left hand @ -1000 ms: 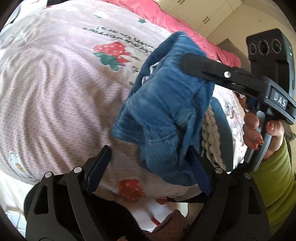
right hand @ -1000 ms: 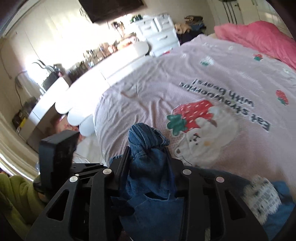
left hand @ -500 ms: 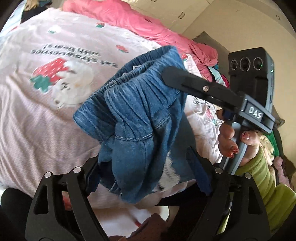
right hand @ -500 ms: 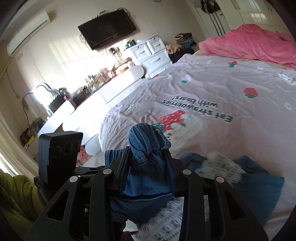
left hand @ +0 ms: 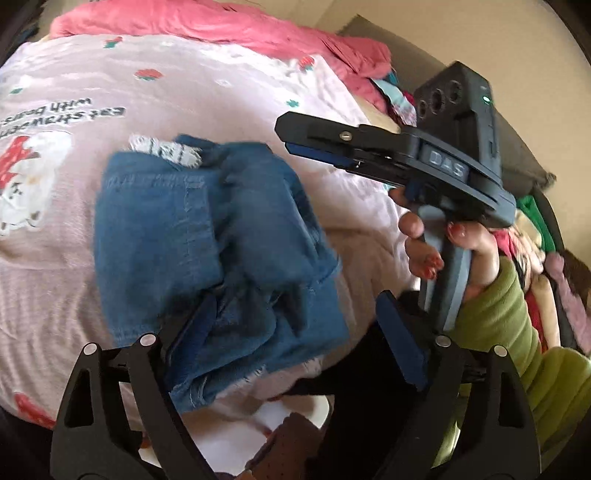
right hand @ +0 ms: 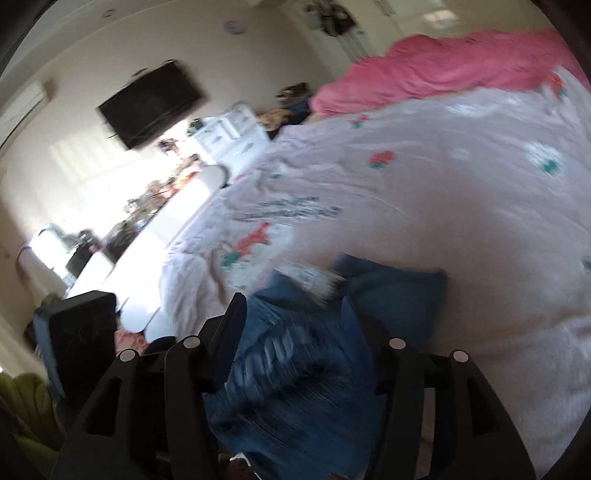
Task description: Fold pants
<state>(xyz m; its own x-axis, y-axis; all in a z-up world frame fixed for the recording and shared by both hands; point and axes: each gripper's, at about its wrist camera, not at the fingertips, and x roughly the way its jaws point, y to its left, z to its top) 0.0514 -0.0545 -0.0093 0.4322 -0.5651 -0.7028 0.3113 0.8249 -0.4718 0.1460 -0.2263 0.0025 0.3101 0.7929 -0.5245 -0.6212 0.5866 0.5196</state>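
The blue denim pants (left hand: pixel 207 251) lie bunched in a folded heap on the pale pink bedspread (left hand: pixel 221 92) near its front edge. My left gripper (left hand: pixel 295 328) is open just above the near end of the heap, its left finger touching the denim. My right gripper (left hand: pixel 291 133) is seen from the side in the left wrist view, above and right of the pants, free of the cloth. In the blurred right wrist view the right gripper (right hand: pixel 295 314) is open with the pants (right hand: pixel 295 369) lying beneath it.
A pink blanket (left hand: pixel 229 26) lies along the far side of the bed. Heaped clothes (left hand: pixel 532 229) sit to the right. A wall TV (right hand: pixel 151 103), white drawers (right hand: pixel 229 129) and a cluttered counter (right hand: pixel 140 221) stand beyond the bed's left side.
The pants were held up in the air by the shut right gripper. Now they lie dropped on the bed, and the right gripper has opened and pulled away.
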